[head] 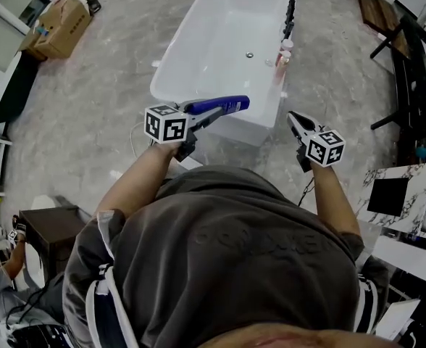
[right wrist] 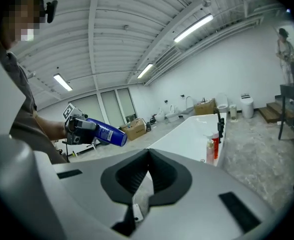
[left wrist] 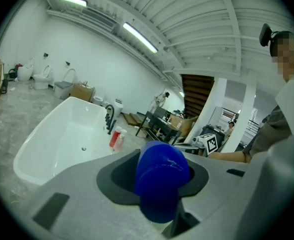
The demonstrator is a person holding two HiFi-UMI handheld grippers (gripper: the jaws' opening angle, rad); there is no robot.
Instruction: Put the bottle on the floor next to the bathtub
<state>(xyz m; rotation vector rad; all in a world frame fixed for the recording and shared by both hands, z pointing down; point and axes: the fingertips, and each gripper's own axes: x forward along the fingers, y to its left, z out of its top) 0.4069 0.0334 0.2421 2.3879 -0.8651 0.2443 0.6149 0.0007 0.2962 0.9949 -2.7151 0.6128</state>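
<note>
Blue cylindrical plastic bottle (head: 227, 104) is clamped in the left gripper's (head: 202, 116) jaws, with the white oval bathtub (head: 198, 56) just ahead. The right gripper (head: 295, 122) alongside is closed, empty.

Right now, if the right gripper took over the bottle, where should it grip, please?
On the bare front half of the bottle, past the left gripper clamping its rear. It is a cylinder lying nearly level, so come from the person's right, jaws across its width. The right gripper is shut and would have to open first.
</note>
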